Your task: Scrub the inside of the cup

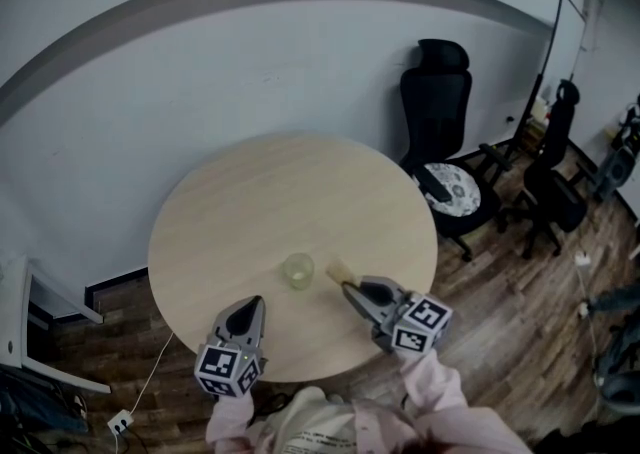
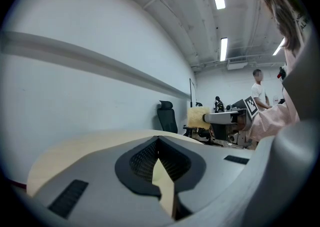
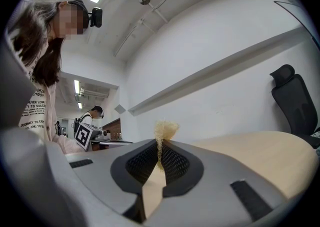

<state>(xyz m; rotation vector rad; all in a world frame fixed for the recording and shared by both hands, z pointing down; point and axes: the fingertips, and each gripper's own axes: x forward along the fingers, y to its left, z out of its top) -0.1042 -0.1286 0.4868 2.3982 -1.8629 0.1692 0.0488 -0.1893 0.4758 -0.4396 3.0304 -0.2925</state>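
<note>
A small clear cup (image 1: 298, 270) stands upright on the round pale wooden table (image 1: 260, 202), near its front edge. My right gripper (image 1: 348, 287) is just right of the cup and is shut on a yellow sponge (image 1: 340, 270), whose fuzzy end sticks out past the tips (image 3: 165, 130). My left gripper (image 1: 254, 302) hovers at the table's near edge, left of and below the cup, shut with nothing in it. The left gripper view shows its closed tips (image 2: 159, 140) and, beyond them, the sponge (image 2: 198, 118). Neither gripper view shows the cup.
Black office chairs (image 1: 440, 142) (image 1: 555, 182) stand to the right of the table on the wood floor. A white cabinet (image 1: 20, 322) and a socket with its cable (image 1: 120, 420) are at the left. Another person (image 2: 258, 90) stands far off.
</note>
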